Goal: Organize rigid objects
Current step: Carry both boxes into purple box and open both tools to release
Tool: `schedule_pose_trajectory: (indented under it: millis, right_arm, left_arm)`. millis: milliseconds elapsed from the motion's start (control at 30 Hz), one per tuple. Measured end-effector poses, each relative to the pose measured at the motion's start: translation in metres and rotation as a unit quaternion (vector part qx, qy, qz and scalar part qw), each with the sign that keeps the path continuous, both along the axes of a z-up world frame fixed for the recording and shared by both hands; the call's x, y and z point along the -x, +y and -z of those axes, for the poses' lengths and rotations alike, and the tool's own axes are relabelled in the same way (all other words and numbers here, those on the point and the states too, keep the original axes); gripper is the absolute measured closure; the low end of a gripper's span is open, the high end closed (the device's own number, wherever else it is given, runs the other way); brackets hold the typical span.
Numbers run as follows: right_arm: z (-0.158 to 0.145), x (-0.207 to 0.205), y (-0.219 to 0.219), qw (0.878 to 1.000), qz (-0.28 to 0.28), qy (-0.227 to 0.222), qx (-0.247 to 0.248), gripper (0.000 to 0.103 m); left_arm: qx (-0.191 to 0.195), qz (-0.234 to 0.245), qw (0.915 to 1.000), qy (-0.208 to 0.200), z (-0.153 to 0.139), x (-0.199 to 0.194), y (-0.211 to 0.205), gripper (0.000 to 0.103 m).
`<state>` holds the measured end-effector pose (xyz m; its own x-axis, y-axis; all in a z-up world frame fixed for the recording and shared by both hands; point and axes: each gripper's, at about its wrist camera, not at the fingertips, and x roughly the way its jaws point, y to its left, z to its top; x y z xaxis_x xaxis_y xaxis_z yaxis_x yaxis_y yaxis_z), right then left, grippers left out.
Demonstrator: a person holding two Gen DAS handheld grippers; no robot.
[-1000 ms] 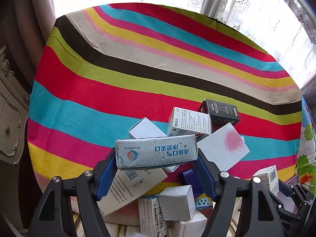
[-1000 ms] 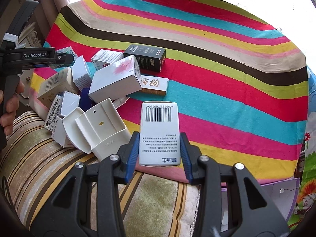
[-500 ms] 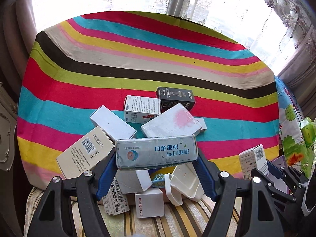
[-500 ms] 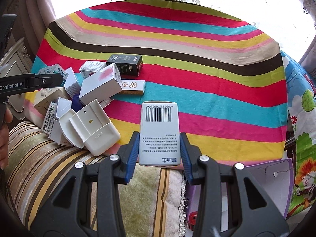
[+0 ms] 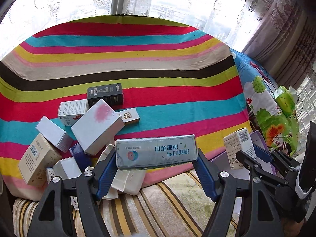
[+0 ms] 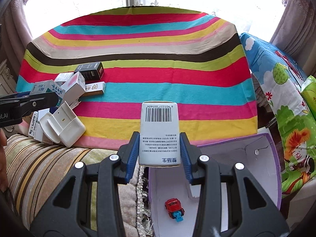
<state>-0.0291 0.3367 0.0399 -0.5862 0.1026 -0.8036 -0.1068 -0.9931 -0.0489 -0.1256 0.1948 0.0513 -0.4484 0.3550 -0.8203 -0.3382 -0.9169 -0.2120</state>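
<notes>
Both hands are loaded, so the sorting looks to be in mid-run: the left gripper point(image 5: 156, 158) pinches a long pale-blue box point(image 5: 156, 154) by its two ends, and the right gripper point(image 6: 159, 150) clamps a white barcode box point(image 6: 159, 133) by its sides, hanging just above the open purple-edged bin point(image 6: 272, 158). That bin holds only a small red toy car point(image 6: 174, 207) as far as can be seen — so little seems stowed yet. A heap of boxes point(image 5: 79, 130) lies on the striped cloth point(image 5: 158, 59) — the bulk of the work appears to remain.
</notes>
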Motion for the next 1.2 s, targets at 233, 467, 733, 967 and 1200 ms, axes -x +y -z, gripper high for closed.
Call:
schedule_pose_trajectory:
  millis: [233,467,733,967,1200]
  right_arm:
    - [-0.009,-0.028,0.052,0.998,0.065,0.012,-0.001,0.059]
    - [-0.011,-0.057,0.109,0.991,0.136,0.018,0.002,0.059]
    - [-0.012,-0.093,0.165,0.972,0.233,0.024,-0.009,0.059]
    - [-0.012,-0.107,0.178,0.964,0.264,0.029,-0.007,0.039]
    - [-0.017,-0.088,0.151,0.974,0.224,0.040,0.008,0.030]
  left_arm:
    - [-0.003,0.086,0.9962,0.016,-0.013,-0.017,0.068,0.029]
    - [-0.005,0.164,0.9860,0.030,-0.021,-0.039,0.135,0.029]
    - [-0.007,0.269,0.9615,0.054,-0.023,-0.073,0.216,0.024]
    - [0.006,0.260,0.9631,0.070,-0.022,-0.074,0.225,0.018]
    - [0.045,0.158,0.9793,0.119,-0.029,-0.057,0.155,0.018]
